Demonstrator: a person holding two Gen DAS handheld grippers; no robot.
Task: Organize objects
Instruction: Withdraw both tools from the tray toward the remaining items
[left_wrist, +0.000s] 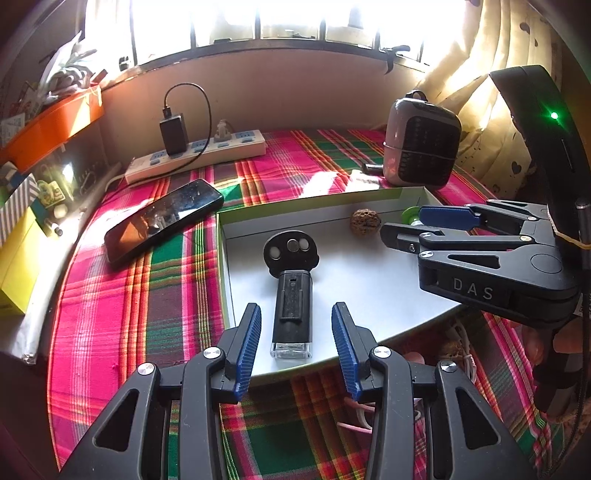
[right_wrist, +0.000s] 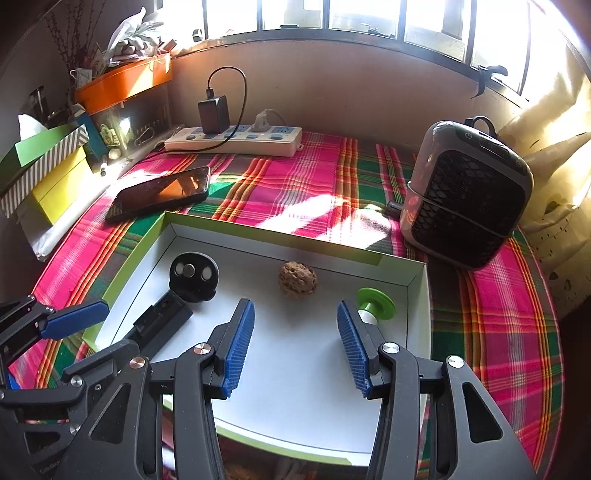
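Observation:
A shallow white box with green rim (left_wrist: 221, 258) (right_wrist: 140, 251) lies on the plaid cloth. In it lie a black handheld device with a round head (left_wrist: 293, 295) (right_wrist: 184, 291), a brown walnut (left_wrist: 365, 221) (right_wrist: 297, 279) and a green-capped piece (left_wrist: 410, 215) (right_wrist: 375, 302). My left gripper (left_wrist: 296, 345) is open, its fingers on either side of the black device's clear end, empty. My right gripper (right_wrist: 295, 343) is open and empty above the box floor, the green-capped piece just beyond its right finger. The right gripper also shows in the left wrist view (left_wrist: 417, 225), and the left gripper in the right wrist view (right_wrist: 81, 325).
A black phone (left_wrist: 162, 221) (right_wrist: 159, 194) lies left of the box. A white power strip with charger (left_wrist: 195, 155) (right_wrist: 232, 138) sits at the back. A grey speaker-like unit (left_wrist: 421, 144) (right_wrist: 469, 195) stands back right. Boxes and an orange tray (right_wrist: 122, 83) crowd the left. Cables lie near the front edge (left_wrist: 360, 413).

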